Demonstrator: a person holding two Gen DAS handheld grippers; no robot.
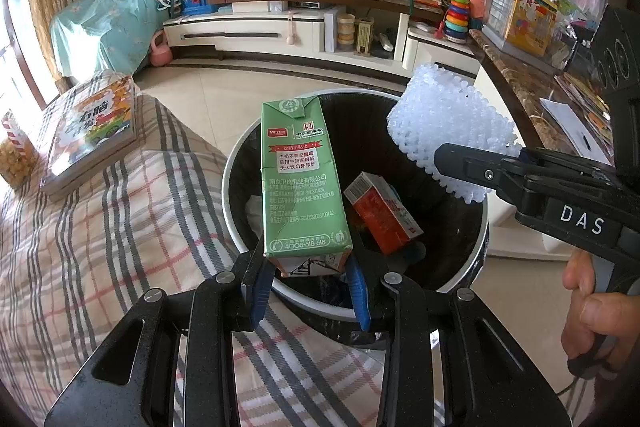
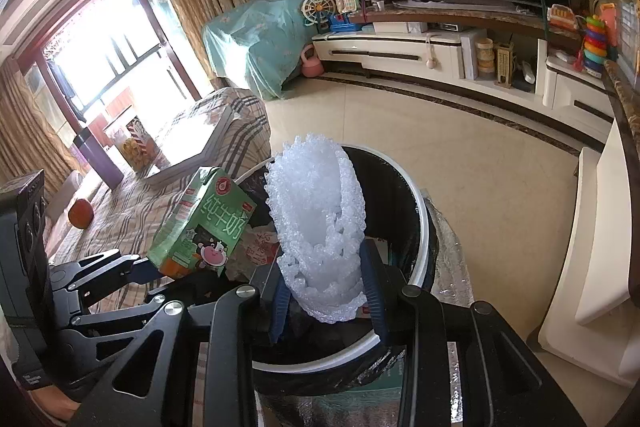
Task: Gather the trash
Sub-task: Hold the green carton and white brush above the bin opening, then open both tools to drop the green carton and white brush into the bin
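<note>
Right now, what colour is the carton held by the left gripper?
Green, with white and red print; the milk carton shows best in the left wrist view.

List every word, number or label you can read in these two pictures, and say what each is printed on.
"4008-618-618": green milk carton, held in the left gripper.
"南京卫岗乳业有限公司": the same carton's side.
"纯牛奶": the carton's front, in the right wrist view.
"DAS": right gripper, which holds white foam netting.
Orange box in the trash bin: print too blurred.
Book title: only partly legible.

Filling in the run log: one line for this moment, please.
left gripper: shut on milk carton | right gripper: shut on foam net | both over trash bin | release pending
</note>
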